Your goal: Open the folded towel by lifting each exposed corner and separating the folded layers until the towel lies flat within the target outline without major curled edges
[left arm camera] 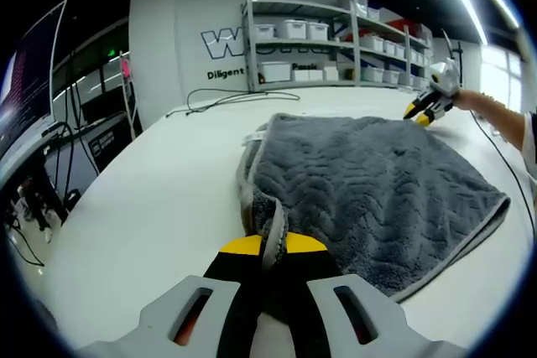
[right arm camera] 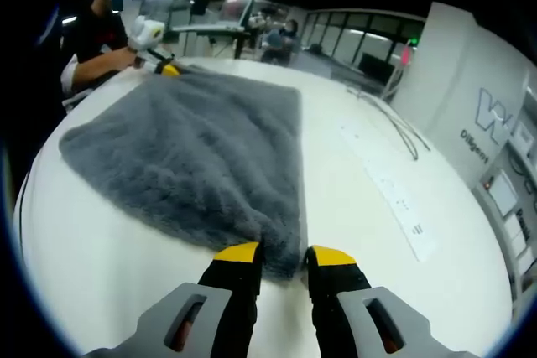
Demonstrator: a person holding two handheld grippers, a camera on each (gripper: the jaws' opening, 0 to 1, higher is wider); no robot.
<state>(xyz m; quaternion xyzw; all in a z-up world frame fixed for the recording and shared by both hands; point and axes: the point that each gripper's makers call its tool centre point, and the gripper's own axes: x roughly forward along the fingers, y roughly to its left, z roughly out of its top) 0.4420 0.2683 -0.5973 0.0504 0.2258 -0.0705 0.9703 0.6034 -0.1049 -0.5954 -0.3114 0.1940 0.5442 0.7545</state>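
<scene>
Two gripper cameras at opposite corners of the towel, facing each other across it.

Left gripper view sits low and very close at one towel (left arm camera: pixel 369 182) corner, looking across the towel toward the shelving (left arm camera: pixel 336 39) and wall beyond; the right gripper (left arm camera: pixel 430 105) shows at the towel's far corner. Right gripper view sits just as close at that opposite corner, looking back over the towel (right arm camera: pixel 193 157) toward the person (right arm camera: pixel 96 48), with the left gripper (right arm camera: pixel 159 63) at the far corner. Both views share the towel and the white table (left arm camera: pixel 168 199) around it.
</scene>
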